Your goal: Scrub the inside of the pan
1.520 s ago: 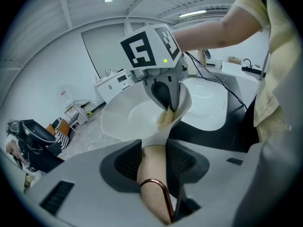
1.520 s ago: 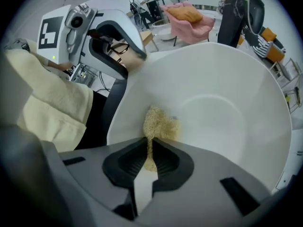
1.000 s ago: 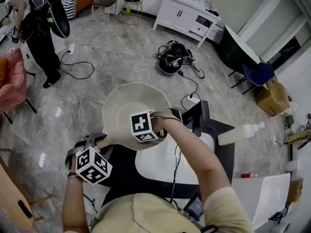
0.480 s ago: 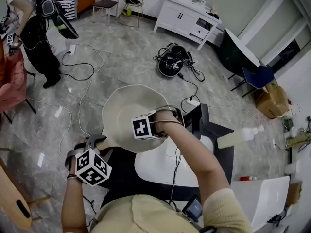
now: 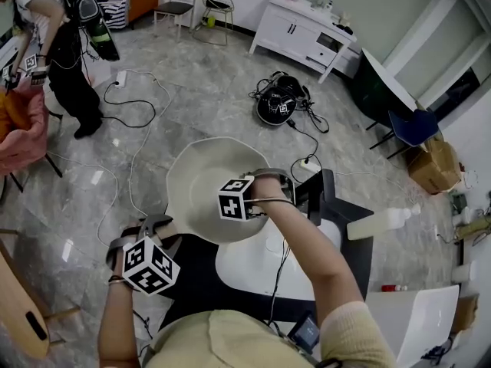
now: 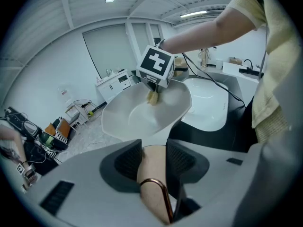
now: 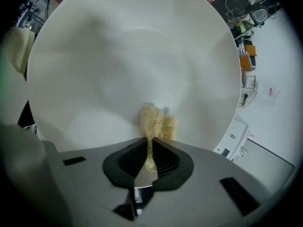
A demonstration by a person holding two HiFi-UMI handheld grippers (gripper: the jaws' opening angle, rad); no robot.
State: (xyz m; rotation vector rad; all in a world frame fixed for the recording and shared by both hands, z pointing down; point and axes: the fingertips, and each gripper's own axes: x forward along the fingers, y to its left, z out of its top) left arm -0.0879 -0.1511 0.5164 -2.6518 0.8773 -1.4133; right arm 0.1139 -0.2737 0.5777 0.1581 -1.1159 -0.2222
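Observation:
A white pan (image 5: 198, 181) is held up over the floor by its tan handle (image 6: 152, 174), which carries a copper ring. My left gripper (image 5: 153, 228) is shut on that handle (image 6: 152, 157), and the pan's bowl (image 6: 137, 117) opens ahead of it. My right gripper (image 5: 244, 205) reaches into the pan from the near right side. Its jaws (image 7: 150, 152) are shut on a yellow fibrous scrubber (image 7: 154, 122), whose tuft presses on the pan's inner wall (image 7: 132, 65). The left gripper view shows the scrubber (image 6: 152, 96) hanging under the right gripper's marker cube (image 6: 156, 66).
A white basin (image 5: 253, 271) sits in a black counter below the pan, with a white bottle (image 5: 380, 222) at its right. On the floor lie cables and a black bag (image 5: 278, 102). A person (image 5: 61, 44) stands at far left; a white cabinet (image 5: 307, 33) is at the back.
My right gripper has slid a little to the right inside the pan with the scrubber, and its marker cube has turned. The left gripper has kept still on the handle.

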